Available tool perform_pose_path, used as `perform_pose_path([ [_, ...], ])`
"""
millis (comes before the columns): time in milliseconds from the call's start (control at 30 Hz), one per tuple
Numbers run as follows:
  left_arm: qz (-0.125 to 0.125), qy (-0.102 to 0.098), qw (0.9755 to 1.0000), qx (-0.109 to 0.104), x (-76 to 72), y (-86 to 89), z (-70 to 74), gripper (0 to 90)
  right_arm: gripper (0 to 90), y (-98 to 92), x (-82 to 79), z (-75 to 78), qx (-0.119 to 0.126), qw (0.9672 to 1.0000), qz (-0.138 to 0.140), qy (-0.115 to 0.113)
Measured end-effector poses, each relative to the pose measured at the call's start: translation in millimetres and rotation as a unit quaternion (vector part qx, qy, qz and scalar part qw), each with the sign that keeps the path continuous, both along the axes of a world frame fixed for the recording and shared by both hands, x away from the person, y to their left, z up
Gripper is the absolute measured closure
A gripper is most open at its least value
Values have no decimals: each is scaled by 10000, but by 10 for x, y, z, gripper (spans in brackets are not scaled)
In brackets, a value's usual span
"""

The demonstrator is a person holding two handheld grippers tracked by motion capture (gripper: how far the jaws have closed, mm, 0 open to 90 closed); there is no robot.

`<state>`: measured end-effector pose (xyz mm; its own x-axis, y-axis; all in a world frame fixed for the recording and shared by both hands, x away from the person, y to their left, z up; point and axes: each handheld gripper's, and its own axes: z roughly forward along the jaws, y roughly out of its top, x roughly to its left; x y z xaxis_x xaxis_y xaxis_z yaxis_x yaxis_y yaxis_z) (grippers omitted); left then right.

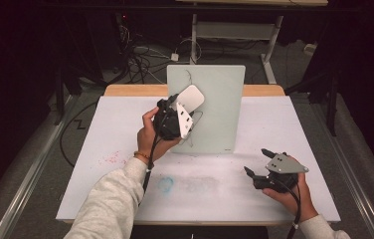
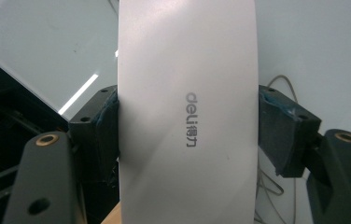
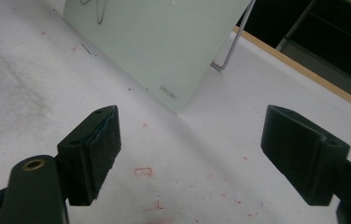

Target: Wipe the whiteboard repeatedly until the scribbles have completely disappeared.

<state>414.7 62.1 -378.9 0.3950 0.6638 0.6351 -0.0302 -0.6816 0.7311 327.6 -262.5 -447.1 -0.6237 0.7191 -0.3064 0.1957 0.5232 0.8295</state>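
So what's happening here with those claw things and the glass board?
A person holds a gripper in each hand. The left gripper is shut on a white eraser, held up against the pale glass board that stands propped on the white table and bears thin scribbles. The right gripper is open near the table's right side, holding nothing.

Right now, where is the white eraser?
In the high view, the white eraser is left of centre, clamped in the left gripper and held against the upright glass board.
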Motion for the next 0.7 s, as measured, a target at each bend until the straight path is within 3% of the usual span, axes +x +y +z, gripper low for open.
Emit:
perform_pose_path([
  [233, 29, -17, 10000, -32, 58, -29, 196, 291, 208, -1, -3, 2, 3, 10000, 5, 0],
  [333, 92, -47, 9999, -109, 119, -19, 377, 291, 209, -7, -1, 1, 10, 10000, -8, 4],
  [467, 165, -98, 9996, -204, 176, 18, 518, 291, 208, -19, -5, 6, 24, 10000, -25, 5],
  [567, 202, -130, 9996, -180, 182, 11, 524, 291, 209, -27, -3, 9, 35, 10000, -34, -5],
  [700, 253, -157, 9995, 43, 132, -51, 390, 291, 209, -25, -9, 14, 49, 10000, -26, -6],
])
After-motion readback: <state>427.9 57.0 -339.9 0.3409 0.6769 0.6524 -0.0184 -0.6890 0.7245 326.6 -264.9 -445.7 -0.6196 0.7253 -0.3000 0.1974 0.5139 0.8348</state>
